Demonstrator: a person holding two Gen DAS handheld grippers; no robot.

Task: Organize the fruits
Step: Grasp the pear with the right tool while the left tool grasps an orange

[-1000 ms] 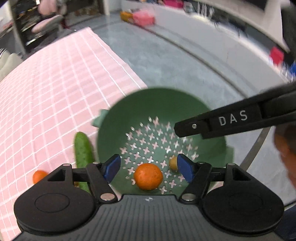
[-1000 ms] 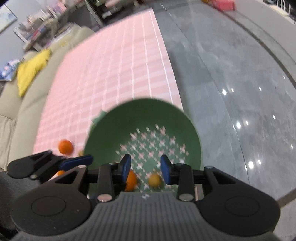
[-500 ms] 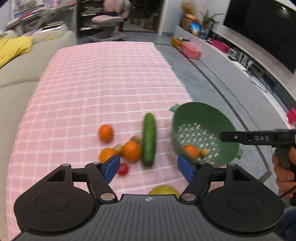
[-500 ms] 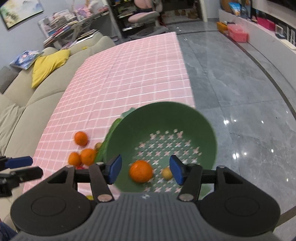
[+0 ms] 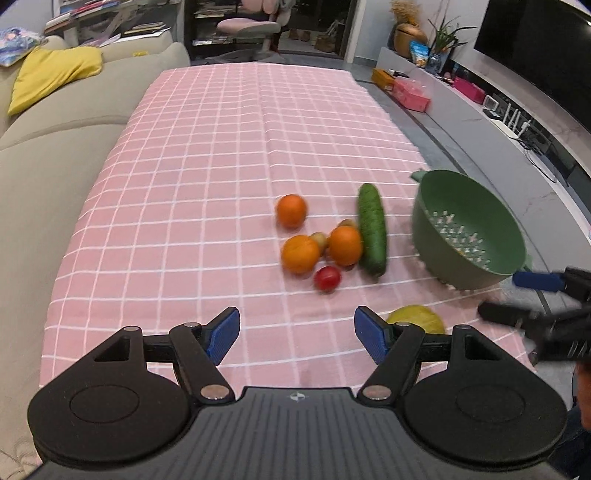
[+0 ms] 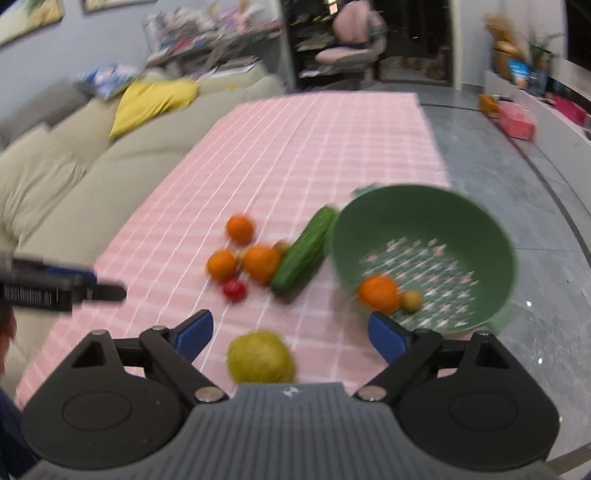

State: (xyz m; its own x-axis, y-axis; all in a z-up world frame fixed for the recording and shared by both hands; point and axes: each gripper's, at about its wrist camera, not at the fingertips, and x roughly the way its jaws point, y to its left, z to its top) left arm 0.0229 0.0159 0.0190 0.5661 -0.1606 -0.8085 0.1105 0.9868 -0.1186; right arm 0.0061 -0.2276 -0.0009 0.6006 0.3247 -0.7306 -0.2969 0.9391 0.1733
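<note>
A green colander (image 5: pixel 491 266) (image 6: pixel 491 236) stands at the right edge of the pink checked tablecloth (image 5: pixel 221 147). In the right wrist view it holds an orange (image 6: pixel 379 294) and a small yellowish fruit (image 6: pixel 411 300). On the cloth lie three oranges (image 5: pixel 291 210), a cucumber (image 5: pixel 371 229) (image 6: pixel 303 254), a red tomato (image 5: pixel 327 278) (image 6: pixel 234 289) and a yellow-green fruit (image 5: pixel 415 318) (image 6: pixel 260 357). My left gripper (image 5: pixel 296 338) is open and empty, back from the fruit. My right gripper (image 6: pixel 290 334) is open and empty, just above the yellow-green fruit.
A beige sofa (image 5: pixel 55 155) with a yellow cushion (image 5: pixel 51 74) runs along the table's left side. Grey floor (image 6: pixel 498 155) lies to the right, with a low TV bench (image 5: pixel 498 110) beyond. A pink office chair (image 5: pixel 247 27) stands at the far end.
Both grippers have pulled back from over the colander toward the near table edge. The right jaws have opened wider. The whole fruit pile now shows.
</note>
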